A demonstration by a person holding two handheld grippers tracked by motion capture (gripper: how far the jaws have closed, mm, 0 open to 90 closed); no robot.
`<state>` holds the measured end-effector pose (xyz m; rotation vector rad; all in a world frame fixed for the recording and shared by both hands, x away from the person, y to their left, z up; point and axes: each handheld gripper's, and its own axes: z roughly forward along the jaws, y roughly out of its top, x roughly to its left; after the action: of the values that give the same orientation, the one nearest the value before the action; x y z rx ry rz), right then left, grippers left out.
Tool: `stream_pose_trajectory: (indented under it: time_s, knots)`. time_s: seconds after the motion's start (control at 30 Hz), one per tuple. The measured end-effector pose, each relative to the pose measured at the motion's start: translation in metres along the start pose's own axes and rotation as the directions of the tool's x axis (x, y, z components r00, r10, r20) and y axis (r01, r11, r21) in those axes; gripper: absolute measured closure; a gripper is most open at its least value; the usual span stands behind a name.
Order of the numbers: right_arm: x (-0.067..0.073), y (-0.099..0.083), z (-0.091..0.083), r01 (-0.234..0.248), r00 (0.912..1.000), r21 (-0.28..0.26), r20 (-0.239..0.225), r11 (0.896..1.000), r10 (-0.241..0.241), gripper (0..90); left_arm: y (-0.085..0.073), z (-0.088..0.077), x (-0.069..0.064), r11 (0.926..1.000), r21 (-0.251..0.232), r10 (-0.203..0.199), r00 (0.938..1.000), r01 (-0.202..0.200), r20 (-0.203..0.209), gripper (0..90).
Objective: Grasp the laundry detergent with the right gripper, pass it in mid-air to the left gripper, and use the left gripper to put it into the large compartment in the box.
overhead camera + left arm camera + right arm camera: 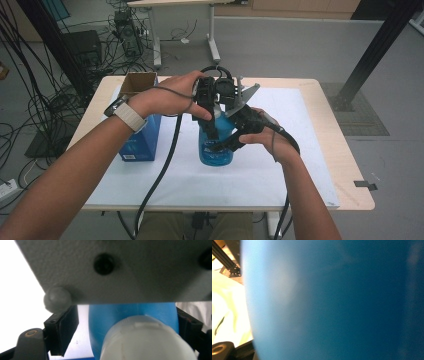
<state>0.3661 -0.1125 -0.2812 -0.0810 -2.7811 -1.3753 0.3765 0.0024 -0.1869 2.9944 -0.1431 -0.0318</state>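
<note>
Blue translucent plastic: the bottle [216, 150] stands upright on the white sheet [300, 150] near the middle of the table [345, 165], just right of a blue carton [145, 137] with an open cardboard box [137, 82] behind it. The right gripper [222, 146] comes in level from the right and is clamped on the bottle's body; in the right gripper view the blue wall [337, 300] sits hard against the lens, which fits a tight hold low on the body. Judged purpose: to pin the bottle so it cannot spin or tip. The left gripper [212, 131] hangs over the top, pointing down, with the white cap [147, 340] between its jaws. The left pad [62, 330] stands off the cap with a bright gap showing; the right one sits at the frame edge, contact unclear. So the jaws are partly closed around the cap but not seen to bite it. The grey plate [120, 270] of the other gripper crosses the top of the left gripper view, so the two tools are crowded together. Likely step: gripping the cap to twist it while the body is held. Risk: collision between tools, or slip on the smooth cap.
</note>
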Motion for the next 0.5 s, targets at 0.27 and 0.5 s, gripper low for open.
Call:
stream_pose_trajectory:
  time_s: [0.27, 0.5]
  knots:
    - [0.0009, 0.0008, -0.0006, -0.014, 0.9999, 0.006, -0.009, 1.000, 0.014, 43.3, 0.0005, 0.0002, -0.0006, 1.0000, 0.000, -0.002, 0.9999, 0.002, 0.012, 23.3]
    - [0.0003, 0.0016, 0.0013, -0.004, 1.0000, 0.002, 0.002, 1.000, 0.004, 43.4, -0.0001, 0.0004, -0.0015, 1.0000, 0.003, 0.001, 0.9998, -0.001, 0.018, 25.6]
